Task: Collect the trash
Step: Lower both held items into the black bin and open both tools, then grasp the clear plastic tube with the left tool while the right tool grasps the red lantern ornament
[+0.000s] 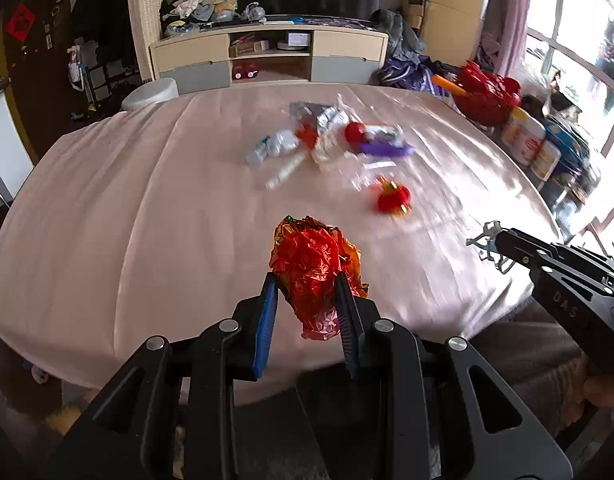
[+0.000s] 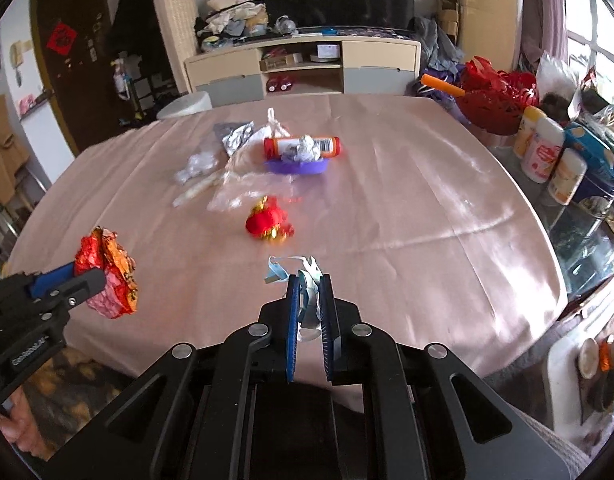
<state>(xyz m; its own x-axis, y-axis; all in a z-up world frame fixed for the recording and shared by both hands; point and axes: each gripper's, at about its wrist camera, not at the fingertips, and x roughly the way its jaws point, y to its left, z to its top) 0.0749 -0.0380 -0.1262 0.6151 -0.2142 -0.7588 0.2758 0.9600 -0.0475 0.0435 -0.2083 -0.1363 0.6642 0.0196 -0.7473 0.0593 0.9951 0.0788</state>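
A wide bench (image 2: 407, 184) draped in a shiny pink cloth fills the foreground of a cluttered room, with a cream media cabinet (image 2: 303, 66) against the far wall and a window at right. Mid-bench lies a heap of trash: a purple tray (image 2: 297, 167), an orange-capped tube (image 2: 303, 146), clear plastic wrap (image 2: 243, 188), and nearer, a red ornament (image 2: 267, 220). Jars (image 2: 543, 154) crowd the right edge. The left gripper (image 1: 307, 300) has its jaws clamped around a crumpled red-orange wrapper (image 1: 313, 258) above the near edge. The right gripper (image 2: 309, 300) pinches a pale blue scrap (image 2: 303, 276) there too.
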